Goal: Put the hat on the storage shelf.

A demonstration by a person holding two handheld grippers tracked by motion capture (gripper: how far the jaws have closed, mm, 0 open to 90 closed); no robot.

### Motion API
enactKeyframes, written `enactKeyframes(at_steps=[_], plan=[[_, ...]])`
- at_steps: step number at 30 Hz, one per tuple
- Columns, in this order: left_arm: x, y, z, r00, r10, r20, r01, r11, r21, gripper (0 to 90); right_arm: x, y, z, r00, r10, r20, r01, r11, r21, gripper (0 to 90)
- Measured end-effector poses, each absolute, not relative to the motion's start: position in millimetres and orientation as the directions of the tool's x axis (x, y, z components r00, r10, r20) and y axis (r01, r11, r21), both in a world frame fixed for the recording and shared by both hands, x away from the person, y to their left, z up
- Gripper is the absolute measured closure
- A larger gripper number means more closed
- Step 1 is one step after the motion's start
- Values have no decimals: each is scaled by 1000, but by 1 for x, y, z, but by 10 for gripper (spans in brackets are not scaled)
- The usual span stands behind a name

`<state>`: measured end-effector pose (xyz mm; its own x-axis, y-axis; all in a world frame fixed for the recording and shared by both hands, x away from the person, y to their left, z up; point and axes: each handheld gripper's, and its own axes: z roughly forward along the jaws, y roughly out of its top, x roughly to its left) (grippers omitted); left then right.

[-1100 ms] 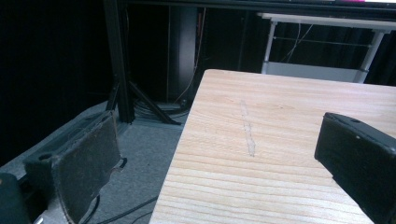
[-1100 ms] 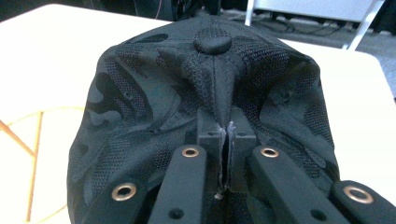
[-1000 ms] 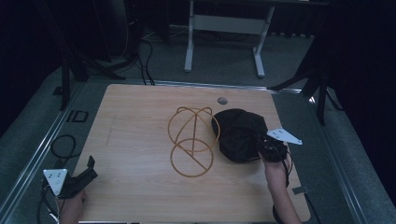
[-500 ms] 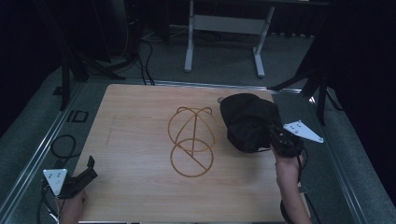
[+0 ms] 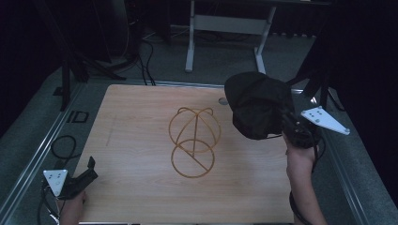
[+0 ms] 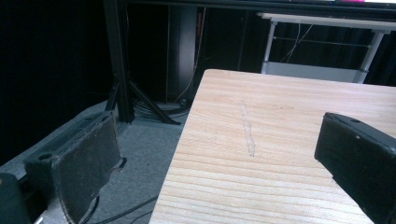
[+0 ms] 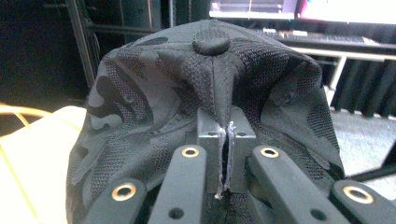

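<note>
A black camouflage cap (image 5: 257, 104) hangs in the air over the table's right edge, pinched by my right gripper (image 5: 287, 123). In the right gripper view the cap (image 7: 205, 93) hangs in front of the jaws, which are shut on a fold of its fabric, my right gripper (image 7: 225, 135) pressing the cloth between them. A gold wire hat stand (image 5: 194, 140) stands upright at the middle of the wooden table (image 5: 131, 140). My left gripper (image 5: 89, 169) rests at the table's near left corner, jaws wide apart and holding nothing; its open span (image 6: 224, 158) frames bare wood.
A small round grey fitting (image 5: 223, 101) sits in the tabletop near the far edge. Cables (image 5: 61, 145) lie on the floor left of the table. A white desk frame (image 5: 225, 28) stands beyond it. The table's left edge (image 6: 180, 140) drops to grey floor.
My right gripper has lifted the cap up and to the right, from the tabletop beside the stand to above the table's right edge. The left gripper has stayed put.
</note>
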<state>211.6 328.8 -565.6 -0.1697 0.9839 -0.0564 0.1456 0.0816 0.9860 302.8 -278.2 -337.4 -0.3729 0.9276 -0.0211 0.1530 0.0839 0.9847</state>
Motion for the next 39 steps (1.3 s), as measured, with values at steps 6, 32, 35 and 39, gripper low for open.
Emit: enactKeyframes(at_steps=[6,32,35,39], plan=[[212,329,-566,-169,984,-57,147,82,986,5,296,-269,-315,-399,916,-30,105,78,991,873],[212,329,-566,-166,984,-62,144,86,986,5,281,-190,-295,-569,821,-43,56,90,994,873],[212,330,-566,-165,984,-63,143,87,986,5,280,-179,-295,-585,810,-44,53,92,994,873],[212,330,-566,-164,984,-64,142,87,986,5,279,-165,-296,-607,793,-49,51,100,994,873]])
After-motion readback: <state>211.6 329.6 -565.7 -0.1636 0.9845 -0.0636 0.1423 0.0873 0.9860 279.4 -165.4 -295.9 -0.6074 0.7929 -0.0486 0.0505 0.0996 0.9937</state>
